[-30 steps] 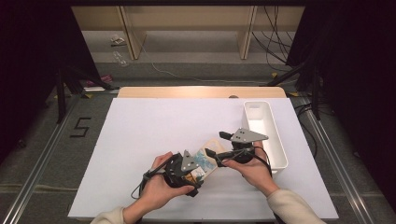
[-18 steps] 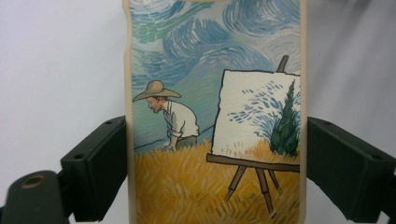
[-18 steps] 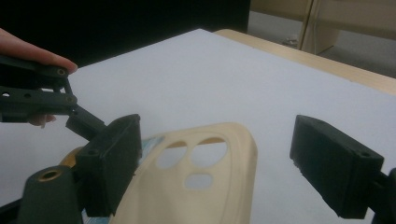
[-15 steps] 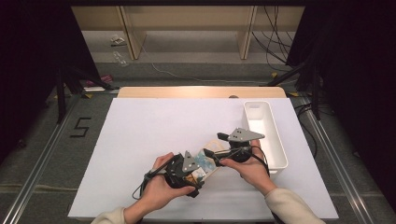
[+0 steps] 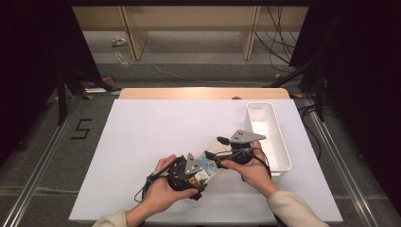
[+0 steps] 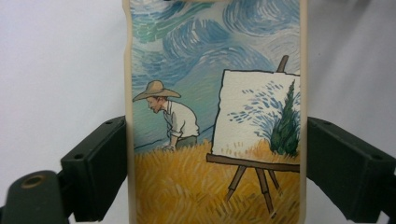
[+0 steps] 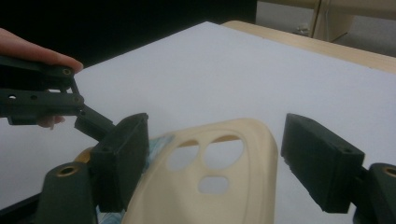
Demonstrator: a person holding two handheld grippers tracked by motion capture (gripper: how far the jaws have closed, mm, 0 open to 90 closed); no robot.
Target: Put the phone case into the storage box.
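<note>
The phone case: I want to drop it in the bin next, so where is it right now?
In the high view the phone case sits low and centre over the white table, clamped in the left claw, with the right claw around its camera end, left of the white bin.

One readable sign: a single numeral on the floor.

In the high view a dark figure "5" (image 5: 82,128) is marked on the grey floor (image 5: 42,156), at about nine o'clock from the white surface (image 5: 156,127), just beside its left edge and next to the metal rail. The phone case (image 6: 215,116) in the left gripper view carries a painted scene of a man in a straw hat and an easel, with no lettering, brand or number on it. Its pale inner side in the right gripper view bears no legible marking either.
</note>
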